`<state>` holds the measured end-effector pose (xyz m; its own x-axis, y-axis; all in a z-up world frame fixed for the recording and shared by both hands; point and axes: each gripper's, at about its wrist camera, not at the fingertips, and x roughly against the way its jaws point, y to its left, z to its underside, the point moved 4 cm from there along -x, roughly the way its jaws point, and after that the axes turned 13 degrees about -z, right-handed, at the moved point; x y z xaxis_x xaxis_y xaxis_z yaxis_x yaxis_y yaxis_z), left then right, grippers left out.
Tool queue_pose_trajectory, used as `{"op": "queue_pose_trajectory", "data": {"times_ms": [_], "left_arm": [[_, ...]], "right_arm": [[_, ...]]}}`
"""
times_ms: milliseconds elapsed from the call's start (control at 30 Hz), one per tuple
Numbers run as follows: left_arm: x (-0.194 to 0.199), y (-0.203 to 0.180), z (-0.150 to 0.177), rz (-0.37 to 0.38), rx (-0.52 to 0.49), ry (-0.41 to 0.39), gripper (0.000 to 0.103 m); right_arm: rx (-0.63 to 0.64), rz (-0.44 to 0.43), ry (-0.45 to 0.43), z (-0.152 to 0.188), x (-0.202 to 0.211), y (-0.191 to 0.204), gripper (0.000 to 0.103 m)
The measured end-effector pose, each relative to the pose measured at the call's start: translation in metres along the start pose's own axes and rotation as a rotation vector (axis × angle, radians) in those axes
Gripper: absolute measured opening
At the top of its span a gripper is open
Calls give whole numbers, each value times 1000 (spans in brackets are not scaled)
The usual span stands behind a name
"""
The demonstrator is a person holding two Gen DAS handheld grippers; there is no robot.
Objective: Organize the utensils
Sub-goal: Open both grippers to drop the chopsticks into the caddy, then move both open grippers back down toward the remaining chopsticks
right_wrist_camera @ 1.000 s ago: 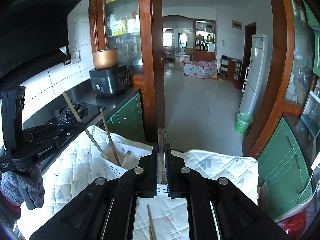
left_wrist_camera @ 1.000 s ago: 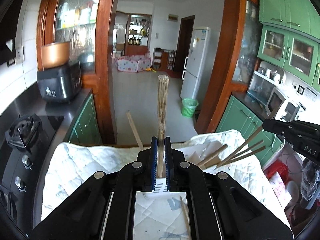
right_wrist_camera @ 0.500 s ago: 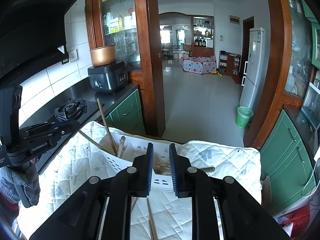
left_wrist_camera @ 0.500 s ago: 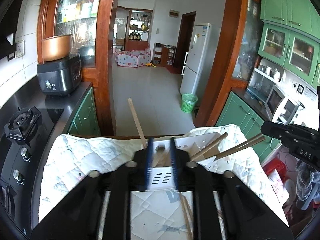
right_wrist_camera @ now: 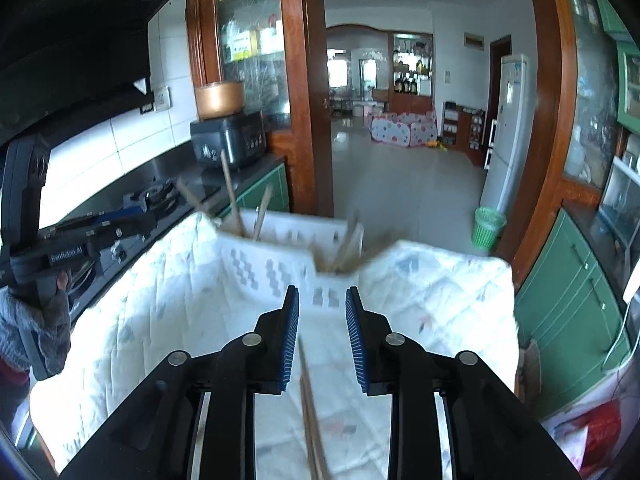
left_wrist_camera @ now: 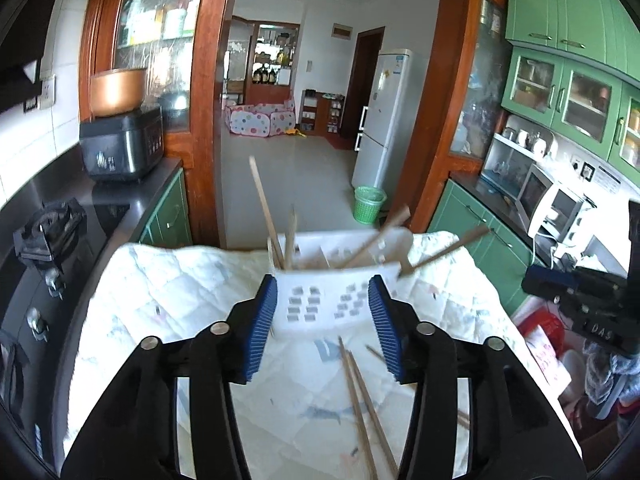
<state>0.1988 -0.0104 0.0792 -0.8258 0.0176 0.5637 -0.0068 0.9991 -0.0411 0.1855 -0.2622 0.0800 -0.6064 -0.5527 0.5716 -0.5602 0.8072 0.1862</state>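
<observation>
Looking through my left wrist camera, I see the left gripper with its blue pads spreading apart and nothing pinched between them. Beyond the tips stands a white slotted utensil basket on a quilted white cloth that covers the worktop, toward the cloth's far edge. Wooden chopsticks lean upright in the basket's left compartment; more sticks angle out over its right rim. Two loose chopsticks lie flat on the cloth nearer the front edge, just right of centre. At the right border the other tool shows, gripped in a gloved hand.

From my right wrist camera, the right gripper is also parting its pads, empty, with a narrower gap. The same basket sits ahead and left; chopsticks rise from its far-left corner, and a blurred bundle stands in the right-hand compartment. One loose stick lies on the cloth beneath the pads.
</observation>
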Motion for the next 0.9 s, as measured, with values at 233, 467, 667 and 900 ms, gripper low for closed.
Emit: {"op": "queue_pose_trajectory", "data": {"times_ms": [233, 467, 667, 900], "left_arm": [[2, -4, 55, 15, 12, 82, 53], [-5, -11, 105, 5, -11, 169, 58], [-13, -15, 136, 4, -16, 236, 61], [-21, -16, 157, -3, -21, 291, 62]], "right_arm": [[-1, 17, 102, 75, -4, -1, 24], [-11, 0, 182, 129, -14, -6, 23], [-9, -8, 251, 162, -33, -11, 17], [-12, -10, 295, 182, -46, -15, 15]]}}
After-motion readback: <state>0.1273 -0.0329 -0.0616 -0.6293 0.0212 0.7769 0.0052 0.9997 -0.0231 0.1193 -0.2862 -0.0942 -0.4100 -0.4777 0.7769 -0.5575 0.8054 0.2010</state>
